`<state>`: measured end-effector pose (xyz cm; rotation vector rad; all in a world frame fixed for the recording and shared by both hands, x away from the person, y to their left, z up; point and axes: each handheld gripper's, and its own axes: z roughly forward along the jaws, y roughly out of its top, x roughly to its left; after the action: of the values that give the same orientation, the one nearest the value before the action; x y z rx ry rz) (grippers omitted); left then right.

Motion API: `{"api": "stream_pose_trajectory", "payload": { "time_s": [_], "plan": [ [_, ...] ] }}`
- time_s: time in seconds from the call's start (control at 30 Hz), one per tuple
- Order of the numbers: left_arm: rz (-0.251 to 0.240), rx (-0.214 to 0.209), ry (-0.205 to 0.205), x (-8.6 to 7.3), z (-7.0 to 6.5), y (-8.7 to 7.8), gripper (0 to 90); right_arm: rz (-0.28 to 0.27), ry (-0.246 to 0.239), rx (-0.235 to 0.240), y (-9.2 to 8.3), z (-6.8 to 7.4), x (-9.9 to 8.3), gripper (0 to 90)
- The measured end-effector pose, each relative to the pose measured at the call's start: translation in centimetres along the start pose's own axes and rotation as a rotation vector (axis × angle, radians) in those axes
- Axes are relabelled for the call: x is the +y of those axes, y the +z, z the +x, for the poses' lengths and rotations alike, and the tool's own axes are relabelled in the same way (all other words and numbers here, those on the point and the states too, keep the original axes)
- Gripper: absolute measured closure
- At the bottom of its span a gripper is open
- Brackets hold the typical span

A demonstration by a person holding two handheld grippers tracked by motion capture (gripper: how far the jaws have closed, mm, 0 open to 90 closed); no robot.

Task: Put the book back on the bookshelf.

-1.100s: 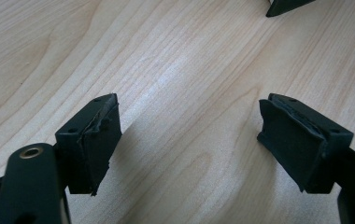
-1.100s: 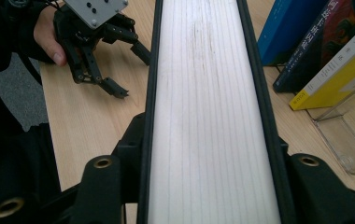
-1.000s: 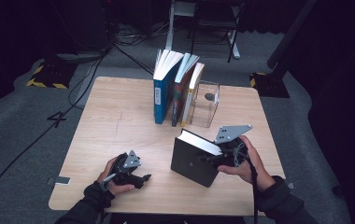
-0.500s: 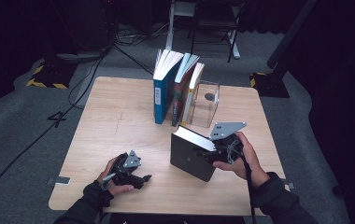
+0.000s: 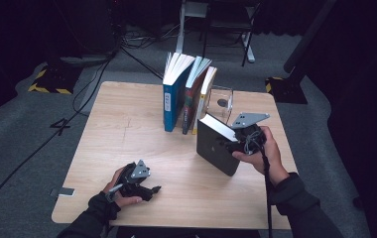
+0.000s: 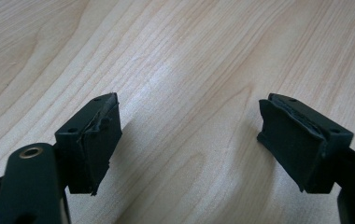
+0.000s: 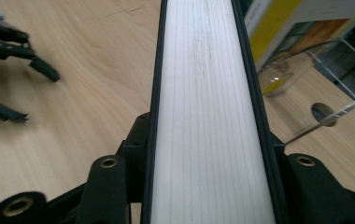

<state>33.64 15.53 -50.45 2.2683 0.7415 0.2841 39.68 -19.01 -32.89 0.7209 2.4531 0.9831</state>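
- In the high view we see a light wooden table [image 5: 127, 129] with the person's two hands coming in from its near edge.
- The right gripper [image 5: 233, 145], held in the right hand [image 5: 263, 151], is clamped on a black-covered book [image 5: 215, 145]; the book stands tilted on the table, right of centre, its white page edge facing up.
- In the right gripper view we see that page edge [image 7: 210, 116] running straight up between the two black jaws, which press on the covers from either side.
- The left gripper [image 5: 153, 190] lies low over the near left part of the table in the left hand [image 5: 122, 186], well apart from the book.
- In the left gripper view we see its jaws spread wide over bare wood [image 6: 189, 70], with nothing between them.
- Behind the black book, a blue book [image 5: 174, 99], a dark-spined book [image 5: 191, 96] and a yellow-and-white book [image 5: 204, 96] stand upright in a row, leaning rightwards.
- A clear plastic bookend [image 5: 223, 101] stands just right of that row.
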Motion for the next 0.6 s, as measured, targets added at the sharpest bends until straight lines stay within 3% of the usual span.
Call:
{"api": "stream_pose_trajectory", "payload": {
  "time_s": [0.1, 0.23, 0.37, 0.6],
  "plan": [
    [0.0, -0.002, 0.003, 0.0, 0.0, 0.0, 20.5, -0.009, 0.06, -0.045, 0.2, -1.3, 0.0, 53.1],
    [0.0, -0.002, 0.004, 0.0, 0.0, 0.0, 20.5, -0.016, 0.102, -0.081, 0.5, -2.0, 0.0, 53.1],
    [0.0, -0.003, 0.004, 0.0, 0.0, 0.0, 20.5, -0.009, 0.137, -0.128, 0.9, -2.6, 0.0, 53.2],
    [-0.001, -0.006, 0.005, 0.0, 0.0, 0.1, 20.5, -0.009, 0.186, -0.164, 1.3, -3.4, 0.3, 53.2]
  ]
}}
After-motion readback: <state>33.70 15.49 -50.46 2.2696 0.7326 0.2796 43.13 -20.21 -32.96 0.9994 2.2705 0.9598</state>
